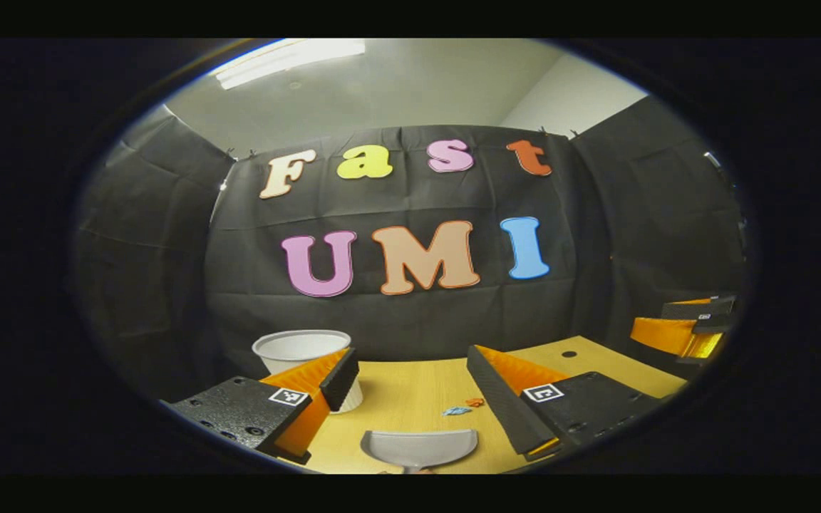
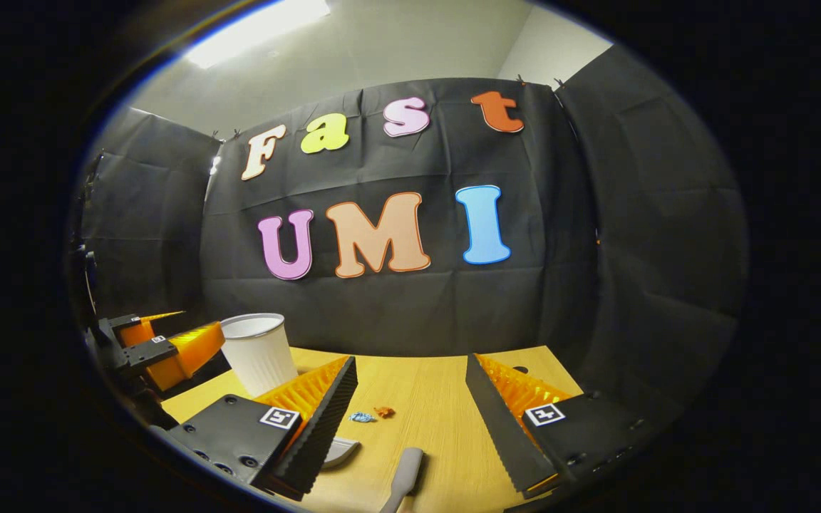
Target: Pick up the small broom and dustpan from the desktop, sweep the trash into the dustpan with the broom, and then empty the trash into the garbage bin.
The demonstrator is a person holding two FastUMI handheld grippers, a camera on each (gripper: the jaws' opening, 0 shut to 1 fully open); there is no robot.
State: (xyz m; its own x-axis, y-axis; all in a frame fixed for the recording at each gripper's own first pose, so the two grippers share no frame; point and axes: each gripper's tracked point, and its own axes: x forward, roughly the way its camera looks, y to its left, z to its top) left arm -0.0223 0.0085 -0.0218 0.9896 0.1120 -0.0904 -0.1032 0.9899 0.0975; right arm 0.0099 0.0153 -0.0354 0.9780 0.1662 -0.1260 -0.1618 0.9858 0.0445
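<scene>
Left gripper (image 1: 412, 385) fingers spread above grey dustpan (image 1: 419, 447), holding nothing. Right gripper (image 2: 410, 399) likewise spread over broom handle (image 2: 403, 483); trash bits (image 2: 372, 414) ahead (white bin (image 2: 259, 353) beyond).

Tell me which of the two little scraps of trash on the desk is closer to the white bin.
The blue scrap. It lies on the side toward the white bin, while the orange scrap sits just beyond it, farther from the bin.
</scene>
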